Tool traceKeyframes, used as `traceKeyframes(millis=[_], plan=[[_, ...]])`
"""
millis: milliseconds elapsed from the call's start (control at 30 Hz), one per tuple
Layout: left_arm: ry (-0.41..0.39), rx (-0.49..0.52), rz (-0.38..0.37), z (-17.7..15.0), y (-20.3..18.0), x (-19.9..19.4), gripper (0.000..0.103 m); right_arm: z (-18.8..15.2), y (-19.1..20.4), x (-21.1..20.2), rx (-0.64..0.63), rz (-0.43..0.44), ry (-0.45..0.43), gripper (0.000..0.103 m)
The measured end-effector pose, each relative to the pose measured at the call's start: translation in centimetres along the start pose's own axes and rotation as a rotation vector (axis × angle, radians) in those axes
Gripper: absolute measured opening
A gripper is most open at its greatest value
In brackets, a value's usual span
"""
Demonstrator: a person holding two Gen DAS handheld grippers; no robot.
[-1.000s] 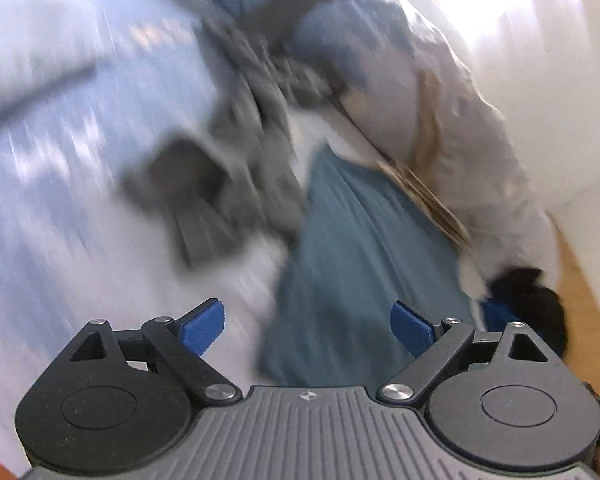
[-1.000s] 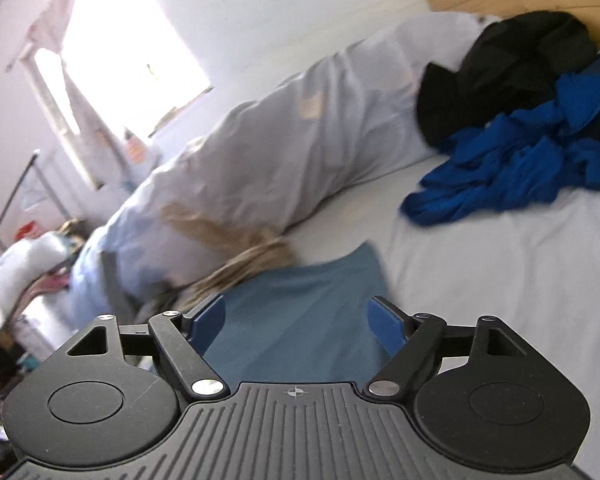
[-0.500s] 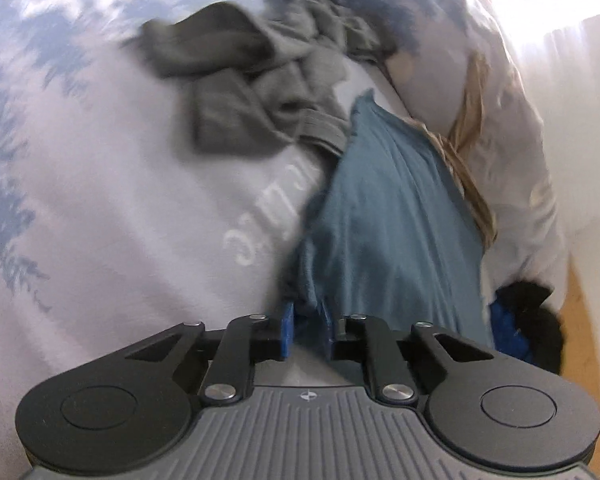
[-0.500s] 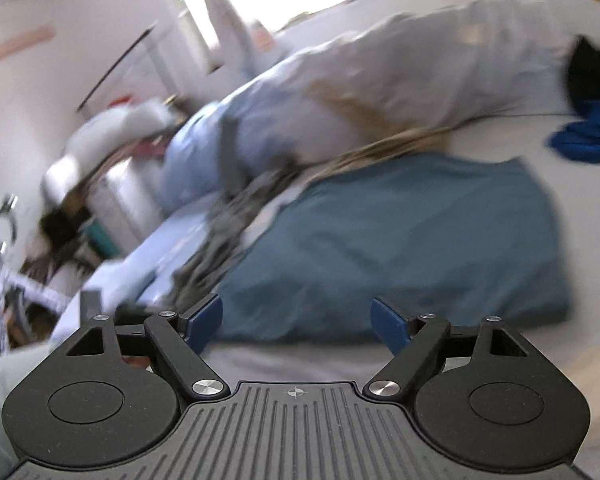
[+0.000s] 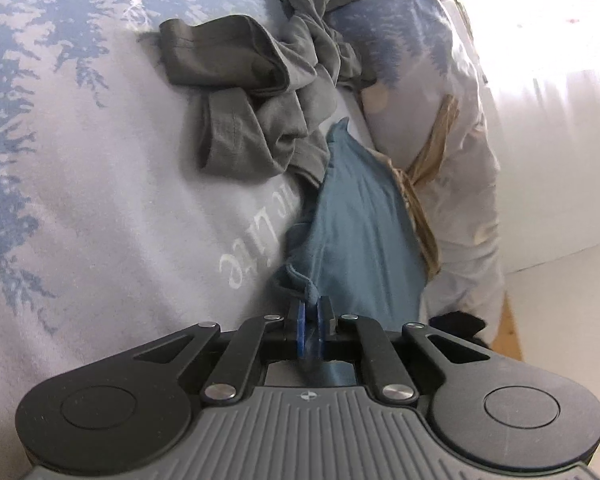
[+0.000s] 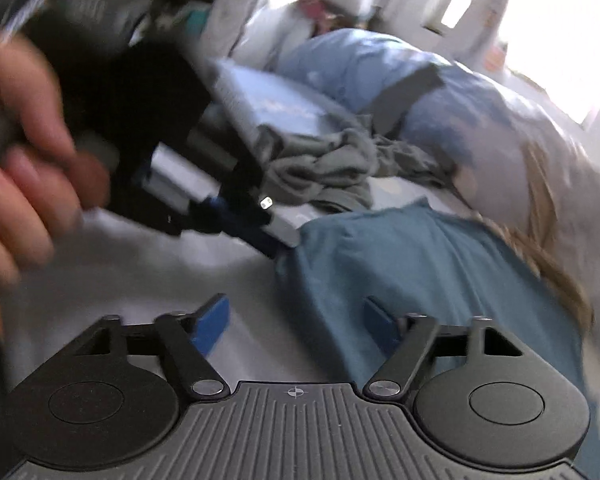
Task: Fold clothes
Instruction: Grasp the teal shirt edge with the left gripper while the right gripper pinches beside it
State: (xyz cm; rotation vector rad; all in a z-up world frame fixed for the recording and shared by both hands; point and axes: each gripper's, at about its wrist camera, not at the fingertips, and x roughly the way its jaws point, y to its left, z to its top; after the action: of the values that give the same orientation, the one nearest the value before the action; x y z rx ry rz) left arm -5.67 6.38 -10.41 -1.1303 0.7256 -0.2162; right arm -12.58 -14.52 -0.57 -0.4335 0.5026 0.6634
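Bed [image 5: 100, 200] with patterned cover held teal shirt [image 5: 360, 216] at frame centre, grey clothes [image 5: 256, 120] above it. Left gripper [image 5: 310, 314] clamped on shirt edge; right gripper [image 6: 296, 320] spread apart over shirt corner.

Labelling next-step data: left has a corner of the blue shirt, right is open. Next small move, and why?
Probably bring the open right gripper down onto the blue shirt's near edge and close. The left gripper already pinches one corner, and the shirt lies flat just ahead of the right fingers, ungrasped.

Left gripper [image 5: 310, 314] pinched closed; right gripper [image 6: 296, 322] spread wide apart.
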Motion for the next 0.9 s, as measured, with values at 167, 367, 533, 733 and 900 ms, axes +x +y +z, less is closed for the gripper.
traceKeyframes(millis=[167,367,533,733,900], plan=[[0.006,-0.011,-0.048,0.0,0.5,-0.4,0.009,0.0,1.7,2.4,-0.112,-0.038,0.018,0.010],[0.014,-0.021,-0.068,-0.3,0.9,0.1,0.039,0.0,3.8,5.3,-0.246,-0.083,0.039,0.005],[-0.003,-0.034,-0.074,-0.3,0.5,0.9,0.047,0.3,3.8,6.2,-0.239,-0.086,0.035,0.005],[-0.004,-0.031,-0.051,-0.1,0.0,2.2,0.008,0.6,3.2,6.3,-0.183,-0.078,0.038,0.007],[-0.009,-0.025,-0.031,0.2,-1.2,1.7,0.008,-0.2,0.3,2.6,0.147,-0.006,-0.011,0.053]])
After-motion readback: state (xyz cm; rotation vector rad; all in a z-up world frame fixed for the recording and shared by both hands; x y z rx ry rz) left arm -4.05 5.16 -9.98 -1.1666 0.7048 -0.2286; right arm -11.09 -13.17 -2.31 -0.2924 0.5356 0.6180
